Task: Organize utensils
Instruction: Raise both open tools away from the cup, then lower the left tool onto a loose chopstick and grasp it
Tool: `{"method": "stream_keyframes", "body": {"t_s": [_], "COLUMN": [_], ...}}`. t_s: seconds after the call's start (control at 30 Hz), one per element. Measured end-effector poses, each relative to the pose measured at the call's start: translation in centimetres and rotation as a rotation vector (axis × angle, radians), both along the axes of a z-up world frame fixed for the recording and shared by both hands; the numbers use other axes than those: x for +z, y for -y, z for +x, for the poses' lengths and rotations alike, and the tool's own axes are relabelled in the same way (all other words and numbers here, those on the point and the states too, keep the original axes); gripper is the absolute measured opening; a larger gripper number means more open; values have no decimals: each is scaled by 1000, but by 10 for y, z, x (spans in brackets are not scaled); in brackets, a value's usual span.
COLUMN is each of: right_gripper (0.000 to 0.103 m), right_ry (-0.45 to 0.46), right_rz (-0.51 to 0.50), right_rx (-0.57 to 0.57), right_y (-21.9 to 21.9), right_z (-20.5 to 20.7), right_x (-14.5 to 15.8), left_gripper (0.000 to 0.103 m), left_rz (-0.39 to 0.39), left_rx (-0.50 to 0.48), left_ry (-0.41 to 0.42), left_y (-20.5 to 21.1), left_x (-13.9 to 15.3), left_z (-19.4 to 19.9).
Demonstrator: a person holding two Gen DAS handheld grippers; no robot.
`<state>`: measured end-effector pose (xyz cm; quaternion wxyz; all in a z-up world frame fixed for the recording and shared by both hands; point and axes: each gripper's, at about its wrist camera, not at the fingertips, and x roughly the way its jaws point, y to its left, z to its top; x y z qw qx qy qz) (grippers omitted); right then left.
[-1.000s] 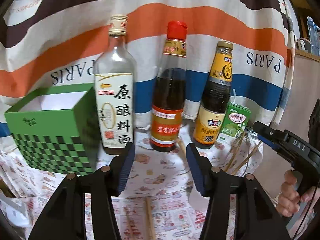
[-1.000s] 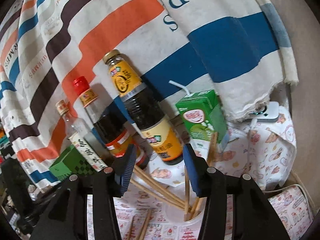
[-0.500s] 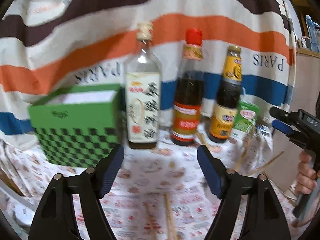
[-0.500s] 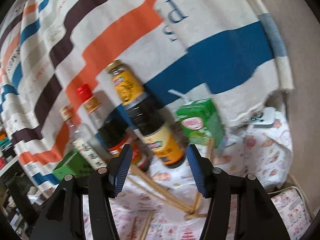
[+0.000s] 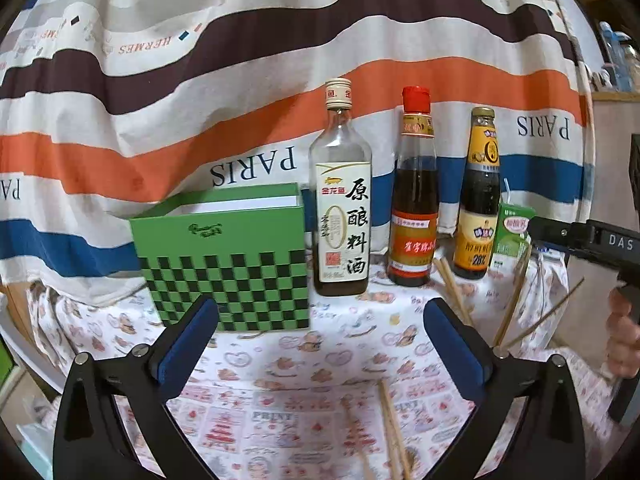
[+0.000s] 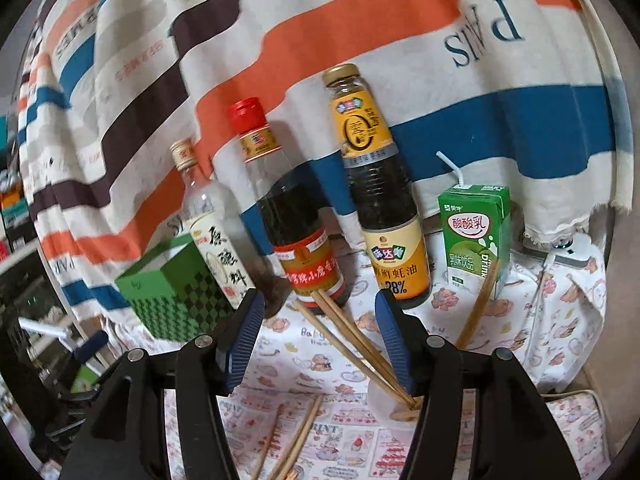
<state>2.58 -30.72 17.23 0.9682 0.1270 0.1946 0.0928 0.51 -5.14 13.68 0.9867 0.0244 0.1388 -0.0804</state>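
**Three bottles and a carton crowd the chopsticks**

Three tall bottles in a row on the cloth-covered worktop: clear glass cooking-wine bottle, red-capped dark bottle, gold-capped oyster-sauce bottle. Just right of them, a green drink carton with a bent straw. Left of the row, an open green box, checkered, stiff-sided. Behind everything, a draped striped cloth.

Thin wooden chopsticks fanned up from a low spot on the worktop, leaning toward the red-capped bottle's base and the carton; two loose chopsticks flat on the printed cloth nearer the cameras.

Left tongs spreading wide, opening, nothing between the blue ribbed pads. Right tongs parted and gripping nothing, with leaning chopsticks seen in the gap, untouched; held at the far right by a hand.
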Motion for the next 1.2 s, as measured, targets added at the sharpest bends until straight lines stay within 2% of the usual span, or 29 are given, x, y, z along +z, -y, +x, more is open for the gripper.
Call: {"method": "stream_keyframes", "body": {"t_s": [0.13,0.3,0.37,0.5,0.6,0.67,0.8,0.9,0.93,1.0,1.03,1.2], "right_gripper": [60,60,60,60,60,60,66,66,66,66,66,66], "right_ry": [-25,-119,-138,-148,-203,-245,-293,-310,-318,-333,-338,-368], "right_rz": [-68,-44,-62,-98,-103,-111,-86,-104,-95,-80,-83,-107], "right_rx": [-21,-4,-1,-32,-50,-50,-36,-51,-49,-50,-51,-84], "right_y": [-13,-27,-32,-39,-37,-36,-34,-35,-35,-33,-34,-35], "right_z": [-16,-33,-37,-36,-25,-18,-8,-7,-7,-6,-5,-1], "right_x": [-5,-38,-53,-83,-106,-120,-135,-142,-144,-147,-149,-158], "left_gripper": [102,102,102,102,102,102,102,102,100,90,88,63], "left_rz": [-25,-56,-49,-49,-50,-23,4,36,68,103,111,96], "left_rx": [21,32,51,27,16,7,20,25,48,39,9,-137], "left_ry": [4,-17,-43,-115,-182,-233,-252,-310,-332,-359,-383,-488], "left_y": [-17,-27,-27,-24,-21,-18,-13,-4,1,10,15,36], "left_x": [-4,-26,-39,-64,-79,-89,-100,-112,-118,-127,-132,-147], "left_z": [-5,-15,-15,-9,-3,0,3,7,8,8,9,4]}}
